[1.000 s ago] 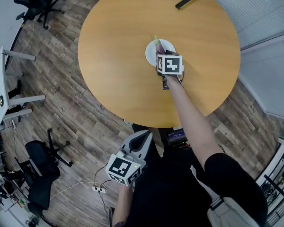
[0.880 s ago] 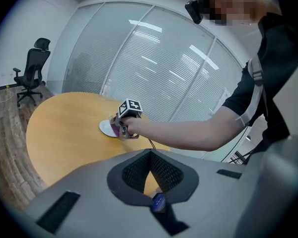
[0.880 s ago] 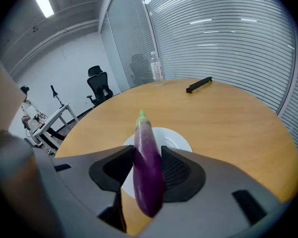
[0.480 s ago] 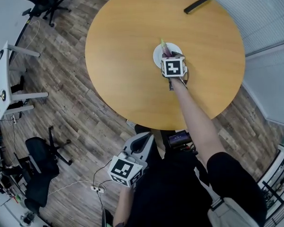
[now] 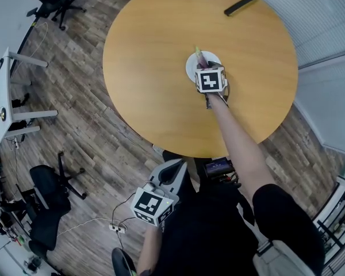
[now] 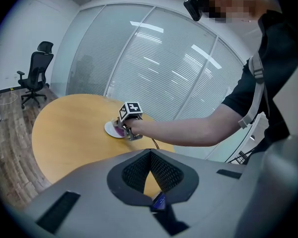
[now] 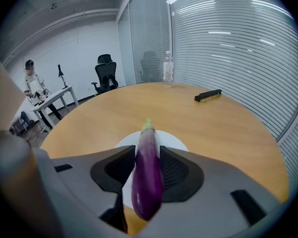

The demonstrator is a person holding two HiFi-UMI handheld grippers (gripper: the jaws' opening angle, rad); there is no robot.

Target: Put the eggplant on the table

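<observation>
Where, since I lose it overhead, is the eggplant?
Right gripper view: the eggplant sits between the jaws of the right gripper, which have just been closing, above the white plate.

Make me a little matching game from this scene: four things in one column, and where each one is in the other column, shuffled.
Things
1. eggplant
2. white plate
3. water bottle
4. left gripper

Places
A. upright at the far edge of the round table
B. held low, away from the table, jaws together
C. between the jaws of the right gripper
D. on the table, under the eggplant

Pairs: 1-C, 2-D, 3-A, 4-B.

The right gripper's jaws have just been closing on the eggplant.
</observation>
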